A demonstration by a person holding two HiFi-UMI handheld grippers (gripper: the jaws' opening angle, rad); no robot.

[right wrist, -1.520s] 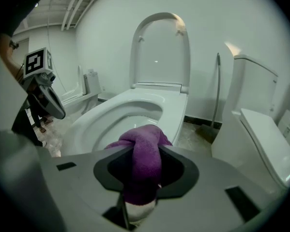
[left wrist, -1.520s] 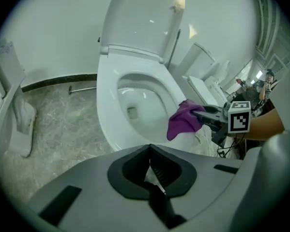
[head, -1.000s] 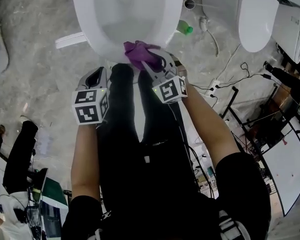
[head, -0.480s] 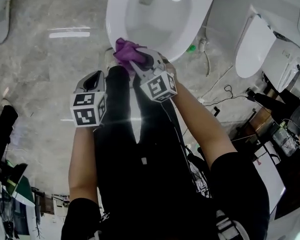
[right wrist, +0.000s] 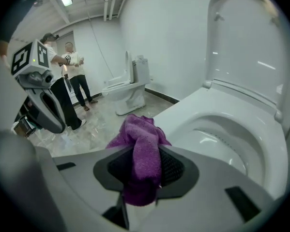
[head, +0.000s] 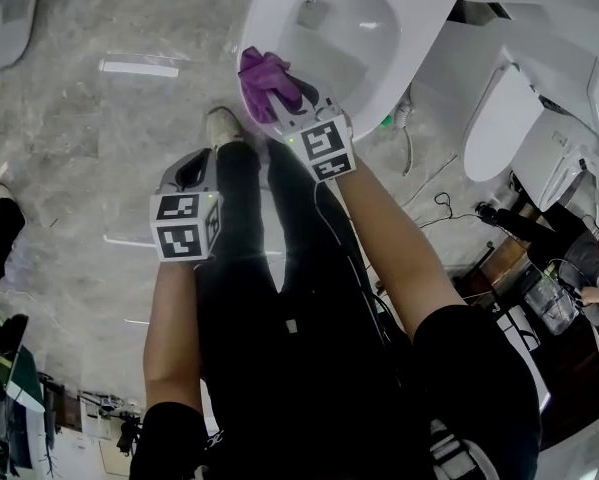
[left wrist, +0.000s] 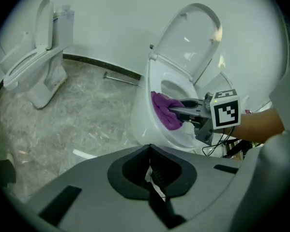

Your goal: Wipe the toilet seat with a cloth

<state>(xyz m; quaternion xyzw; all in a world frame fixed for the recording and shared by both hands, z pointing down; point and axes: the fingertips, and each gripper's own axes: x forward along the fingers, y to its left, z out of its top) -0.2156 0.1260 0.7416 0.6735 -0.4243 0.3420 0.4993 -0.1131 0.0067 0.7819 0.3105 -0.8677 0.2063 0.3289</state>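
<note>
A white toilet seat (head: 269, 28) rings an open bowl, its lid (left wrist: 190, 37) raised. My right gripper (head: 284, 98) is shut on a purple cloth (head: 264, 76), which rests on the seat's front left rim. In the right gripper view the purple cloth (right wrist: 142, 153) bunches between the jaws, with the toilet seat (right wrist: 193, 110) just beyond. My left gripper (head: 191, 173) hangs shut and empty over the floor, to the left of my legs. From the left gripper view I see the purple cloth (left wrist: 164, 110) pressed on the toilet seat (left wrist: 157, 129) by my right gripper (left wrist: 176, 111).
A second toilet (left wrist: 33, 66) stands at the far wall and another toilet (head: 504, 118) to the right. Cables (head: 439, 203) and a green bottle (head: 382, 121) lie on the marble floor. People (right wrist: 77, 76) stand in the background. A white bar (head: 139, 66) lies on the floor.
My right gripper carried the cloth from the seat's front edge round to its left rim. My head view shifted, so the toilet sits further right. The left gripper stayed shut.
</note>
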